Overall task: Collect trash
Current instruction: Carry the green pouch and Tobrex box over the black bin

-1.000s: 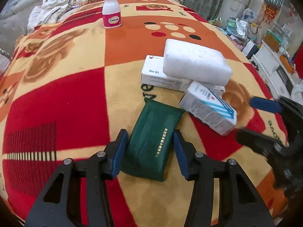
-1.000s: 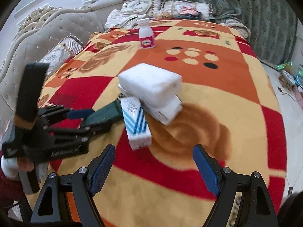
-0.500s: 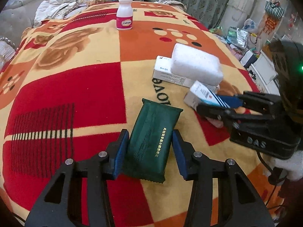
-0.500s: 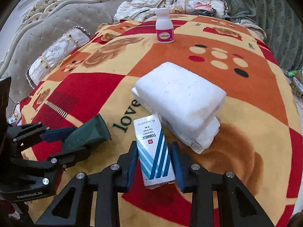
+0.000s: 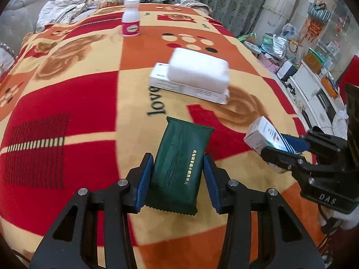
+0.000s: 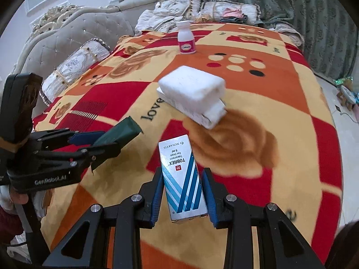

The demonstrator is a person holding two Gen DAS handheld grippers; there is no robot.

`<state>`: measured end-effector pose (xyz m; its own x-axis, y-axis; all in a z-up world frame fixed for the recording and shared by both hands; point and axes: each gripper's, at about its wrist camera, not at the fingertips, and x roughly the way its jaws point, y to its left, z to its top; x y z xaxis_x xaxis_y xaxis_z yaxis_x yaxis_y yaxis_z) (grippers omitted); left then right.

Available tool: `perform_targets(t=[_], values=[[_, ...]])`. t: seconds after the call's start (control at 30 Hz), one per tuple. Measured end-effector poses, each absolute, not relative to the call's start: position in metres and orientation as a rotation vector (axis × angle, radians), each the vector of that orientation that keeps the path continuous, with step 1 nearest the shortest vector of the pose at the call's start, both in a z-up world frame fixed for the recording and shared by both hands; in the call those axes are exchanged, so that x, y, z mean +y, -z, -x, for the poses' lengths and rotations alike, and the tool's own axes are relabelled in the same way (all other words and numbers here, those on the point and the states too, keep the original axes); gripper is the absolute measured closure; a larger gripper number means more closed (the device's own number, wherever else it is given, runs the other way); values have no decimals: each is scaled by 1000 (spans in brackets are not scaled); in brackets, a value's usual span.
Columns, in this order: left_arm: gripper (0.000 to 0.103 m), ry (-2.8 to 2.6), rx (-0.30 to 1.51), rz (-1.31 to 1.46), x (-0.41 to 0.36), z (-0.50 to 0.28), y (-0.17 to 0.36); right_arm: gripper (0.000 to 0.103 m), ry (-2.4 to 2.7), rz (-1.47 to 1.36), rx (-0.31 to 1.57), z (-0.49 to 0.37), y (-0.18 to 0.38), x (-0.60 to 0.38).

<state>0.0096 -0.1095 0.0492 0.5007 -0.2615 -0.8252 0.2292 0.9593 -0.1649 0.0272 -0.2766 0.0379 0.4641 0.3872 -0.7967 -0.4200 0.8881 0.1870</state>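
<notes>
Right wrist | box (image 6: pixel 182 179) reads NOVARTIS, TOBREX, Eye Drops, 5 ml

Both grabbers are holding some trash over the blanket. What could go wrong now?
1. The left gripper pinches the soft green packet only at its near end, so it might sag and slip out.
2. The right gripper holds the eye drops box by its thin card sides; a hard squeeze could crush it.
3. The white foam block sits loosely on a flat white box and could be knocked off.
</notes>
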Motion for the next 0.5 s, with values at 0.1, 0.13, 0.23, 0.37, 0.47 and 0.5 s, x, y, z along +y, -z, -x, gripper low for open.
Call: perform_targets(t=[0.1,0.13,0.23,0.37,0.47,0.5], values=[[60,306,993,16,-123,-1,-52,70,-479,39,967,-13,-38,-288],[60,309,989,9,-128,2,-53,70,-471,39,965,-7,-39,-292],[60,326,978,-4,-144,11,-57,70,-454,25,959,3,-41,-303],[60,348,968,-27,-162,20,-61,70,-428,3,946,17,-45,-321],[60,363,960,-40,-174,26,-64,70,-408,-5,934,26,-49,-332],[60,369,958,-44,-179,27,-65,70,-400,-9,930,29,-50,-336]])
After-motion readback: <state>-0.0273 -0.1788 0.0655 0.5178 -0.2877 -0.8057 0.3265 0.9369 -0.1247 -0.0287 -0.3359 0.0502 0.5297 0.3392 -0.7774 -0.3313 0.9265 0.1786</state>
